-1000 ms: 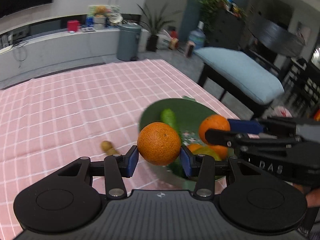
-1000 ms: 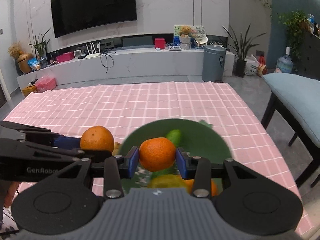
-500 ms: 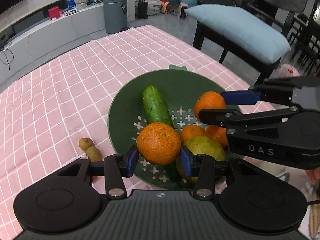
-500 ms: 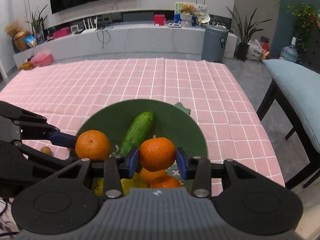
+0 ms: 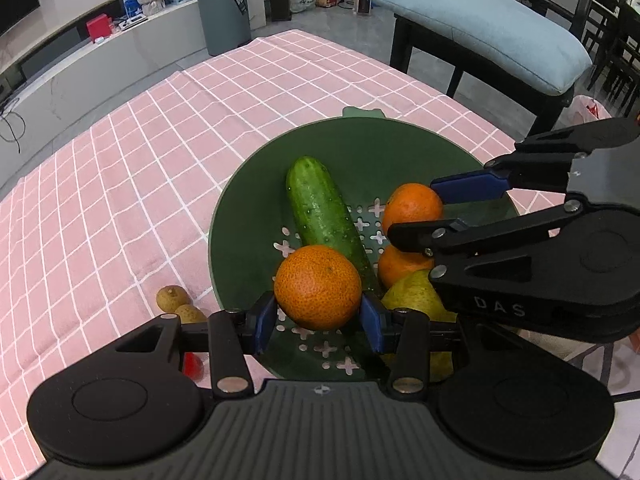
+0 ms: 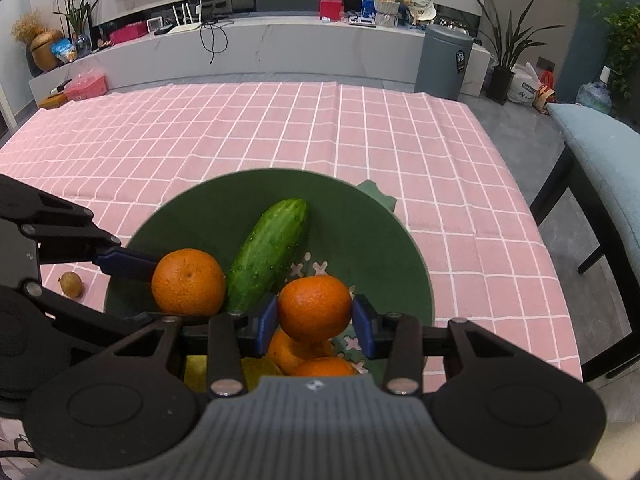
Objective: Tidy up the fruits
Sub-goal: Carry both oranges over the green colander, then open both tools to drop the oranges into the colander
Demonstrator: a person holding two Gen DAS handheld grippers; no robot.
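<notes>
A green colander bowl (image 5: 248, 216) stands on the pink checked tablecloth; it also shows in the right wrist view (image 6: 372, 224). In it lie a cucumber (image 5: 320, 208), loose oranges (image 5: 400, 268) and a yellow-green pear (image 5: 412, 296). My left gripper (image 5: 319, 316) is shut on an orange (image 5: 318, 287) and holds it over the bowl's near left side. My right gripper (image 6: 315, 322) is shut on another orange (image 6: 315, 307), above the loose oranges (image 6: 296, 354). In the right wrist view the left gripper's orange (image 6: 188, 282) sits beside the cucumber (image 6: 272, 256).
Two small brown fruits (image 5: 176, 304) and something red (image 5: 192, 366) lie on the cloth left of the bowl. A blue-cushioned bench (image 5: 480, 28) stands past the table's right edge. A grey bin (image 6: 446, 62) and TV bench are beyond the far edge.
Both grippers, each holding its orange, have come in over the bowl and lower. The bowl now fills more of both views.
</notes>
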